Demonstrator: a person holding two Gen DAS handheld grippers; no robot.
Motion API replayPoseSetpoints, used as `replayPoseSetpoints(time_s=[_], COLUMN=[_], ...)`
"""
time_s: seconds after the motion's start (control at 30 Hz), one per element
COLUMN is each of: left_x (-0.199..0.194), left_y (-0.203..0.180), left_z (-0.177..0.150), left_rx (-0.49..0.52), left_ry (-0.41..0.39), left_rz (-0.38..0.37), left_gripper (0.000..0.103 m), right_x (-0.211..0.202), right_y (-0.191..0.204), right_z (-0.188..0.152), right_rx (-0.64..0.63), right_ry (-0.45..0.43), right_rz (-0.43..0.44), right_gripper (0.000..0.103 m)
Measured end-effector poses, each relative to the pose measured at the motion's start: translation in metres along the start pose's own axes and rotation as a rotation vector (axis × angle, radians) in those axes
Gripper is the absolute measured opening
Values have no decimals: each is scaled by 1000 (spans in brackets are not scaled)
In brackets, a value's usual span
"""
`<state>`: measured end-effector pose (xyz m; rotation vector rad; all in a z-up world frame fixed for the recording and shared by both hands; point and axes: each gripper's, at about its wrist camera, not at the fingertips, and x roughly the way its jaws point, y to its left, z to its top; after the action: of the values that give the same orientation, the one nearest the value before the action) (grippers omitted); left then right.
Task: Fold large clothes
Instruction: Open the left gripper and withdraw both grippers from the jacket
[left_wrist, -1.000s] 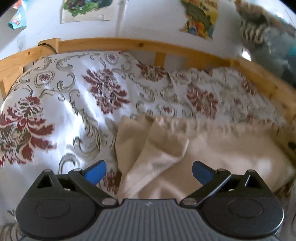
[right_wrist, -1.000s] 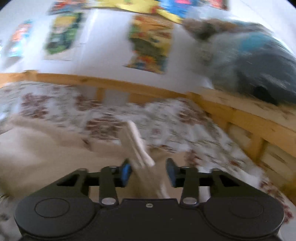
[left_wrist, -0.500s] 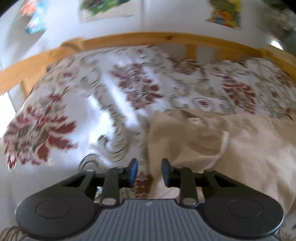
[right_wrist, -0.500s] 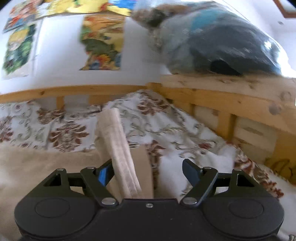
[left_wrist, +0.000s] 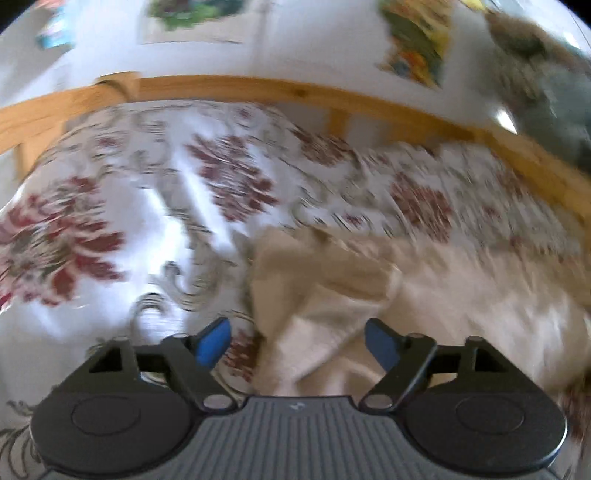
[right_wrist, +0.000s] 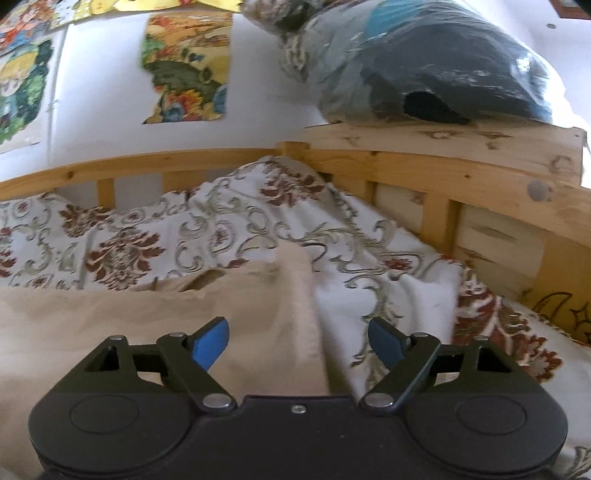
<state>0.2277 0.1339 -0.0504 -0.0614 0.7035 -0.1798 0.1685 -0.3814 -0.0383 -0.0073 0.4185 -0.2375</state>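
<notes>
A beige garment (left_wrist: 424, 295) lies on a flowered bedspread (left_wrist: 147, 206). Its crumpled left corner sits between the blue pads of my left gripper (left_wrist: 297, 343), whose jaws are opening and press on nothing. In the right wrist view the same beige garment (right_wrist: 166, 325) lies flat, its right edge running between the pads of my right gripper (right_wrist: 297, 341). Those jaws are opening too, and the cloth lies loose below them.
A wooden bed frame (right_wrist: 443, 181) rails the mattress at the back and right. A plastic-wrapped bundle of dark clothes (right_wrist: 424, 62) rests on the frame's shelf. Posters (right_wrist: 184, 66) hang on the white wall. The flowered bedspread (right_wrist: 388, 266) bunches up at the right.
The left jaws closed near the garment's corner half a second ago and have spread wide again. The right jaws let go of the raised strip of cloth, which now lies flat on the bed.
</notes>
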Motion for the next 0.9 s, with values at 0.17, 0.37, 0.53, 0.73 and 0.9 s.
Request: replayPoseSetpoints(time_s=[0.17, 0.37, 0.53, 0.73, 0.9], left_x=[37, 38, 25, 52, 34], left_y=[-37, -19, 3, 23, 40], left_z=[4, 8, 9, 4, -1], left_rx=[175, -25, -130, -228, -302], left_ry=[119, 74, 31, 134, 125], left_rz=[99, 185, 224, 185, 84], left_gripper=[59, 7, 6, 8, 41], right_x=[5, 13, 11, 42, 46], right_y=[5, -6, -8, 4, 1], right_z=[-4, -10, -4, -15, -18], right_rx=[-15, 46, 53, -32, -5], right_ry=[49, 87, -15, 44, 90], right_rz=[38, 22, 58, 11, -14], right_gripper=[89, 34, 8, 8, 25])
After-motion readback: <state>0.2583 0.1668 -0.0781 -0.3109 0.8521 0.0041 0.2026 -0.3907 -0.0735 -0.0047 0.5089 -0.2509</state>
